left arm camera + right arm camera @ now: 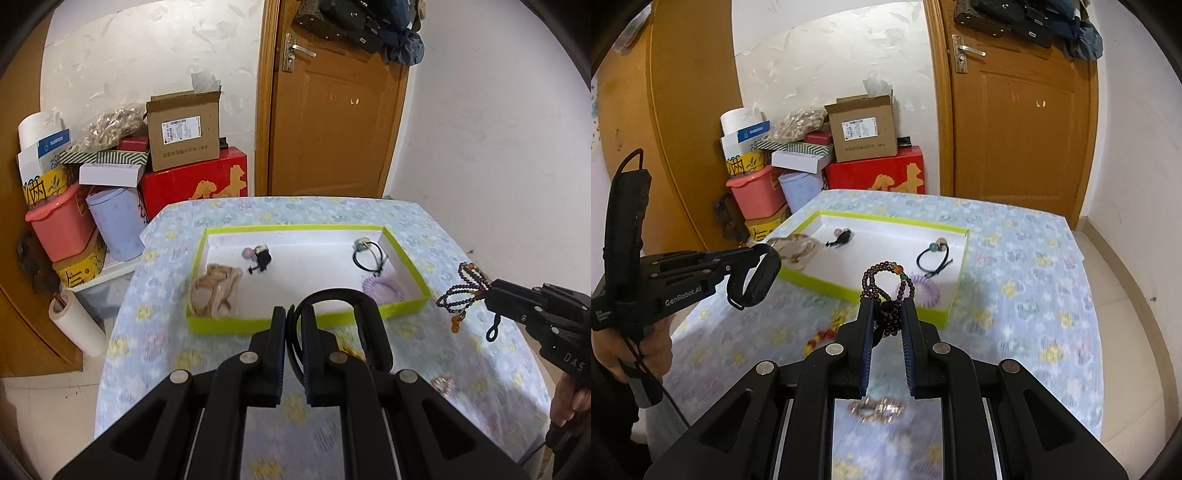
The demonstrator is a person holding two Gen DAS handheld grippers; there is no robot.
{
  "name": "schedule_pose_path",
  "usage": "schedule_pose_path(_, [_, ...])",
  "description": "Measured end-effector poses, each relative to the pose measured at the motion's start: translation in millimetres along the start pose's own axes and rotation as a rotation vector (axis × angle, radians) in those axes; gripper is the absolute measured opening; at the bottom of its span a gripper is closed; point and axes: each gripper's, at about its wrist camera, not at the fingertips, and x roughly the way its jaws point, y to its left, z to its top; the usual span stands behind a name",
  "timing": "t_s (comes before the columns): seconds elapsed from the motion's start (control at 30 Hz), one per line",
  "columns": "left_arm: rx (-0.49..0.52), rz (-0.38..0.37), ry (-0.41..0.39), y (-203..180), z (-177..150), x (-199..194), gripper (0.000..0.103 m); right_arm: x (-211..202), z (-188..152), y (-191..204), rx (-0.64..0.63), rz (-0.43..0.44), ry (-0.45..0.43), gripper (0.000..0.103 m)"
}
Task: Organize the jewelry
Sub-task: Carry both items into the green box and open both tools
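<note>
I am looking into a small room with white walls, a brown wooden door [332, 110] and a heap of boxes and tubs [122, 173] stacked in the corner. In front of me stands a table under a pale blue flowered cloth [1027, 280], and on it lies a shallow tray with a lime-green rim [291, 229] and a white floor.

My left gripper [293, 321] is pinched narrow on a black wristband [332, 297], whose loop arches up over the near edge of the tray; in the right wrist view I see the band hanging from those fingers just left of the tray. My right gripper [888, 314] is closed to a slim gap on a dark purple bead bracelet [886, 284] with a few coloured beads, its coils standing up between the pads just before the tray's near wall. From the left wrist view that bracelet dangles off to the right of the tray, above the cloth.

Inside the tray I count 4 things: a tan beaded piece [212, 291] at the left end, a small dark charm [260, 258] near it, a black hair tie with beads [367, 253] at the right, and a lilac spiral hair tie [384, 290] in the near right corner.

On the cloth outside the tray lie an orange bead string [822, 338] and a blurred rose-gold piece [877, 408] close under my right gripper.
</note>
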Motion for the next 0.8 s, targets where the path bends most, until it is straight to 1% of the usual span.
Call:
schedule_pose_path(0.27, [0.011,0.038,0.016,9,26,41,0.008,38,24,-14,-0.008,-0.011,0.013,0.015])
schedule_pose_path(0.47, [0.006,0.064,0.036,17,39,69,0.008,69,38,-25,0.012,-0.001,0.04,0.015])
schedule_pose_path(0.57, [0.013,0.084,0.051,19,40,83,0.008,86,39,-30,0.021,0.006,0.066,0.015])
schedule_pose_path(0.8, [0.009,0.095,0.102,25,33,107,0.008,118,28,-37,0.033,0.002,0.148,0.015])
